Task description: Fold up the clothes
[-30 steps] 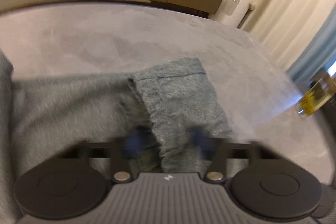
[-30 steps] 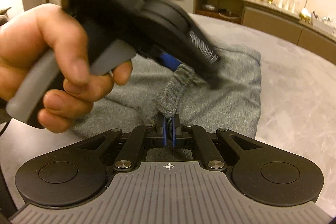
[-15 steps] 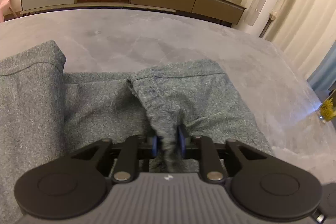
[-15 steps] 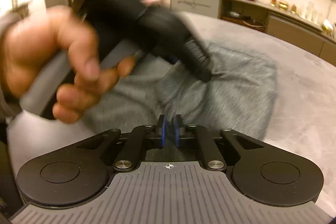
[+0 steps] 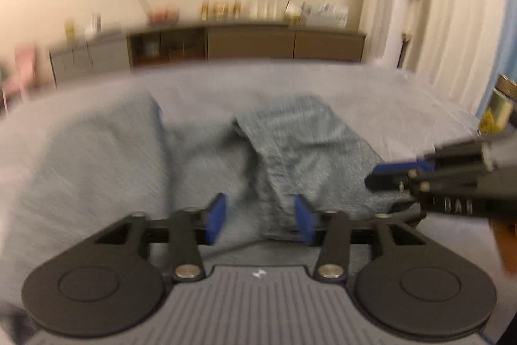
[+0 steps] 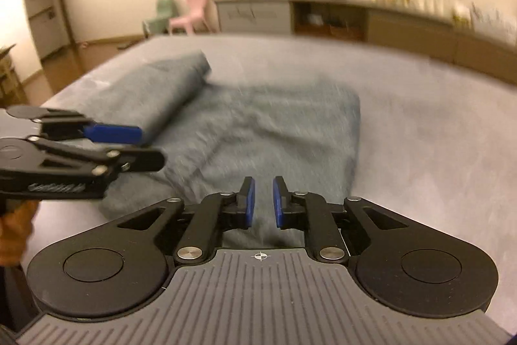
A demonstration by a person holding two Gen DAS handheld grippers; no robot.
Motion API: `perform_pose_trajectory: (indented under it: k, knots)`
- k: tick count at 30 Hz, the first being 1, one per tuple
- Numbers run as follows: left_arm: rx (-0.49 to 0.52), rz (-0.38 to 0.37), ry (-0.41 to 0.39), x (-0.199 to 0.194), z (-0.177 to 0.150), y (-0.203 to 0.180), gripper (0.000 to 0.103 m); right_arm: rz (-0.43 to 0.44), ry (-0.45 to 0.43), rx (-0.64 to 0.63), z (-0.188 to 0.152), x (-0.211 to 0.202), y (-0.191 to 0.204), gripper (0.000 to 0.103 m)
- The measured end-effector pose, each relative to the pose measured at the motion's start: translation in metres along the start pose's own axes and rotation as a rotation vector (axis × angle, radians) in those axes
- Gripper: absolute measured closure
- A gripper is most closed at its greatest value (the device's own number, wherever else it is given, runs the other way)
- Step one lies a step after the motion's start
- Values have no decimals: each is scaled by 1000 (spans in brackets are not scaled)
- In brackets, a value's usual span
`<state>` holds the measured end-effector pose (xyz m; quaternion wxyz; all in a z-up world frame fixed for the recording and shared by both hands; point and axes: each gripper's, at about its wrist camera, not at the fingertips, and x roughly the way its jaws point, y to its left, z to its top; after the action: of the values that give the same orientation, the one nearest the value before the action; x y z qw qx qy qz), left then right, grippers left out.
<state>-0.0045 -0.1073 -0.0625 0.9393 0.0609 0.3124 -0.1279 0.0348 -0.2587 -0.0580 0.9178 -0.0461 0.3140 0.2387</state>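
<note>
We are letting go of the grey garment [image 6: 258,131], which is lying half folded on the grey table [image 6: 420,125]. Our left gripper [image 5: 260,217] is opening its jaws, with loose cloth between them but not pressed. Our right gripper [image 6: 263,202] is standing narrowly apart and empty. We think both should be lifting away cleanly, so the fold is not dragging.

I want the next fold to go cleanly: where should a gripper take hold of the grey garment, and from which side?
Probably the rolled sleeve lying diagonally at the grey garment's far-left side. Take its far cuff end, which stands raised off the table, coming in from the left with the left gripper, whose jaws are opening and empty.
</note>
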Motion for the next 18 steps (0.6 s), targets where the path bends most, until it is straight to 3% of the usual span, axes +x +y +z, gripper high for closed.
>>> perform_pose_trajectory:
  k: [2, 4, 9, 10, 11, 12, 13, 14, 16, 18]
  knots:
    - [22, 55, 56, 6, -10, 13, 54, -15, 62, -6, -1, 13, 4, 91]
    - [-46, 80, 126, 13, -23, 34, 63, -34, 128, -14, -6, 26, 7, 92]
    - [-132, -9, 142, -4, -13, 47, 62, -39, 116, -5, -11, 27, 8, 89]
    - [-147, -45, 137, -12, -7, 45, 60, -40, 110, 11, -10, 28, 6, 82]
    - [-157, -80, 116, -19, 1, 41, 58, -60, 63, 53, -9, 18, 1, 65]
    - [-159, -115, 87, -27, 11, 36, 49, -91, 14, 92, -11, 12, -1, 54]
    - [-158, -150, 62, -32, 22, 31, 38, -142, -38, 148, -10, 1, -7, 37]
    - [-157, -181, 48, -33, 33, 26, 33, -174, -58, 196, -11, -4, -12, 31]
    - [-139, -240, 45, -23, 58, 13, 19, -189, -23, 260, -15, -2, -21, 34]
    - [-88, -291, 68, 0, 84, -3, 15, -170, 61, 253, -23, 12, -22, 49]
